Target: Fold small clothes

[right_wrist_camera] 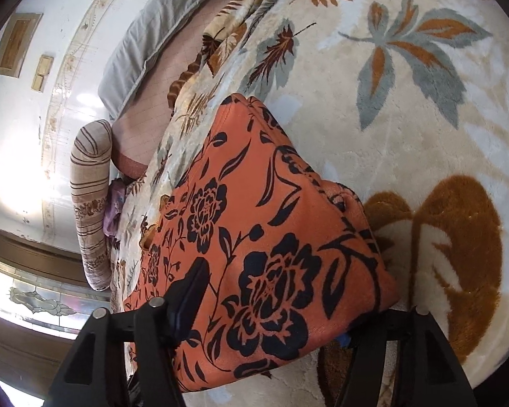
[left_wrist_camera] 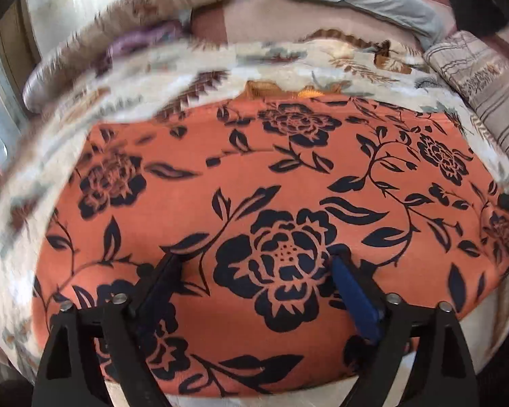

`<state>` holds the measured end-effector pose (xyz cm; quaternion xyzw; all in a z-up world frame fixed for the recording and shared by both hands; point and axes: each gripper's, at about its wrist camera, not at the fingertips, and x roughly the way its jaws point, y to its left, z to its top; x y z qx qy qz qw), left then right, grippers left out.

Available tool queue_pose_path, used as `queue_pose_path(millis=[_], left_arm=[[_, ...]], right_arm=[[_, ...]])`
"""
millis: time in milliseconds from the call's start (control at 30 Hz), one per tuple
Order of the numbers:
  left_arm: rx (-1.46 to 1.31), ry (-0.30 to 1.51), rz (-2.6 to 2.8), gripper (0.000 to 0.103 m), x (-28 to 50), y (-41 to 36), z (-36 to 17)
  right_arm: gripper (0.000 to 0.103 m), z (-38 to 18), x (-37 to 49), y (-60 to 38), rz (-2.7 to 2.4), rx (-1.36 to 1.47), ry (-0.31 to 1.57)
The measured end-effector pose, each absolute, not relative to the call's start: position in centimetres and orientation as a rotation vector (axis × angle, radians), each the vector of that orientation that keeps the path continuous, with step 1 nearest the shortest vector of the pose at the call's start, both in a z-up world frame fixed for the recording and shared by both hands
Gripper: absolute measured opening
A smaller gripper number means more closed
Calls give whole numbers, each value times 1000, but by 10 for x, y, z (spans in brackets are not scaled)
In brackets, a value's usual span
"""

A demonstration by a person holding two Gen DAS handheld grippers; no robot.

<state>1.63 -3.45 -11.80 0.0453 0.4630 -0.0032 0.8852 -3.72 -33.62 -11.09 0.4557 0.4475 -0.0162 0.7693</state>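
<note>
Left tool (left_wrist_camera: pixel 254 264) over orange cloth (left_wrist_camera: pixel 288 176) (spread wide).

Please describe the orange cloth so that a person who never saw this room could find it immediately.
Look at the bed covered by a cream blanket with grey and brown leaves. On it lies the folded orange garment, between the fingers of both claws. Only it has black flowers on orange; the pillows nearby are striped beige.

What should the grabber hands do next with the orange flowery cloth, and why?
Probably close the left gripper on the orange cloth. Its fingers are spread open over the fabric, holding nothing, while the right gripper already has fabric between its fingers at the cloth's end. With both ends held, the cloth on the blanket could be folded.
</note>
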Motion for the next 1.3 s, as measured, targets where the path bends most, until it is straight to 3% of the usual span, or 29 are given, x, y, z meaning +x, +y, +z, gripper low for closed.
queue_pose_path(millis=[167, 233, 300, 467, 667, 1067, 1200, 1300], left_arm=[[72, 981, -12, 92, 19, -32, -117], [72, 981, -13, 92, 18, -31, -117], [69, 985, -15, 92, 18, -32, -116], [63, 989, -21, 92, 20, -30, -117], [63, 985, -32, 92, 19, -29, -116], [55, 986, -35, 92, 16, -28, -115], [2, 992, -69, 92, 17, -19, -107], [-110, 932, -58, 92, 13, 18, -76]], right_arm=[[63, -114, -29, -335, -35, 966, 980], [32, -114, -25, -333, -45, 935, 1000], [30, -116, -23, -333, -44, 929, 1016], [30, -114, -21, -331, -56, 900, 1031], [38, -117, -24, -335, -56, 957, 1023], [35, -118, -22, -334, -44, 920, 1030], [21, -101, -16, -327, -35, 838, 1018], [18, -61, -8, -308, -4, 726, 948]])
